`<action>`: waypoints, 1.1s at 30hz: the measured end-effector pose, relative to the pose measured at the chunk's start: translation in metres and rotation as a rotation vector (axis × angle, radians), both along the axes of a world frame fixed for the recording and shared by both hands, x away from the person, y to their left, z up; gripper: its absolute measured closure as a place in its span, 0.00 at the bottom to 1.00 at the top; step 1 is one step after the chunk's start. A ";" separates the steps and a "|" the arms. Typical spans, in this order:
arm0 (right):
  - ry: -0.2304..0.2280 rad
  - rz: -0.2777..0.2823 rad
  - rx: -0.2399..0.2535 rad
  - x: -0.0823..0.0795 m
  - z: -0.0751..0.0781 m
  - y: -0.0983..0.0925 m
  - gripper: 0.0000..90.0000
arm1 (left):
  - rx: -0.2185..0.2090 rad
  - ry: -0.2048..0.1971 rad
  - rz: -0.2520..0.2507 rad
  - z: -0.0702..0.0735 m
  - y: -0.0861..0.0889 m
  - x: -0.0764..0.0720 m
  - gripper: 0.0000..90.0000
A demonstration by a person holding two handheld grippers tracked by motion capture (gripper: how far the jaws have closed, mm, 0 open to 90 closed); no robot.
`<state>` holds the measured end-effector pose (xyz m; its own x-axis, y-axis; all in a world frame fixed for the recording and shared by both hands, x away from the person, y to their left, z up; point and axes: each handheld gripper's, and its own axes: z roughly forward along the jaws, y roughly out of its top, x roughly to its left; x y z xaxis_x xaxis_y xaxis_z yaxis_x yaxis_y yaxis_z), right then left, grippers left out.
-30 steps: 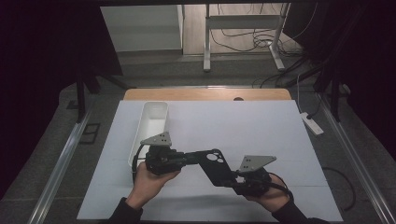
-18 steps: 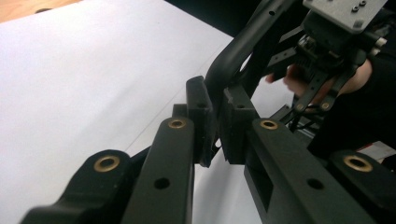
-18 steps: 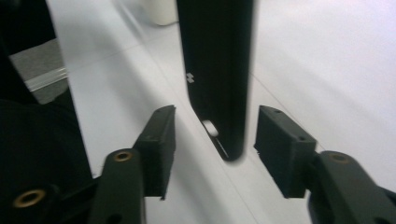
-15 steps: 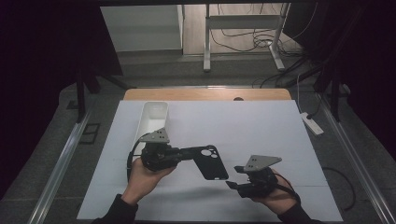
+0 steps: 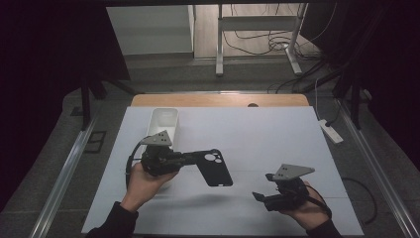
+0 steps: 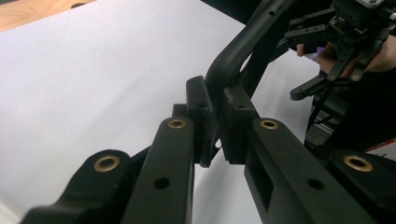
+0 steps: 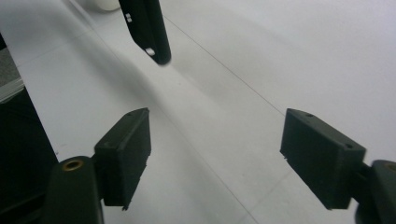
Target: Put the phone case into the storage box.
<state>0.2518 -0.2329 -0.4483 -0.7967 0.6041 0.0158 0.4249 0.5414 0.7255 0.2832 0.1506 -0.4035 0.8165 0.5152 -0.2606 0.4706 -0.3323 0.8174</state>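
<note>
Your left hand (image 5: 143, 179) grips the left hand-held gripper (image 5: 185, 157) near the left middle of the tabletop (image 5: 277, 144), levelled toward your right, its jaws clamped tight on the edge of a black phone case (image 5: 214, 167). Your right hand (image 5: 309, 207) holds the right hand-held gripper (image 5: 257, 197) low at the near right, pointing left; its jaws have just been opening, wide apart with nothing between them.

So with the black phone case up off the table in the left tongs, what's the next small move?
Probably carry the black plastic phone case toward the white tray: the left tongs clamp its edge, while the right tongs, jaws just opened, hold nothing.
</note>
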 end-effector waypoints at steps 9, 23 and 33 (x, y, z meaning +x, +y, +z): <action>0.008 -0.050 0.011 -0.004 0.000 -0.018 0.17 | -0.008 0.009 0.001 0.004 0.012 0.004 0.93; 0.043 -0.140 -0.019 -0.014 -0.005 -0.044 0.03 | 0.000 0.008 0.007 0.015 0.025 0.011 0.93; 0.074 -0.225 -0.036 -0.028 -0.009 -0.064 0.00 | 0.004 0.009 0.009 0.018 0.028 0.015 0.93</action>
<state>0.2242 -0.2964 -0.4574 -0.6396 0.7674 0.0444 0.5892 0.4523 0.6695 0.2979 0.1783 -0.3851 0.8096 0.5234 -0.2656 0.4806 -0.3314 0.8119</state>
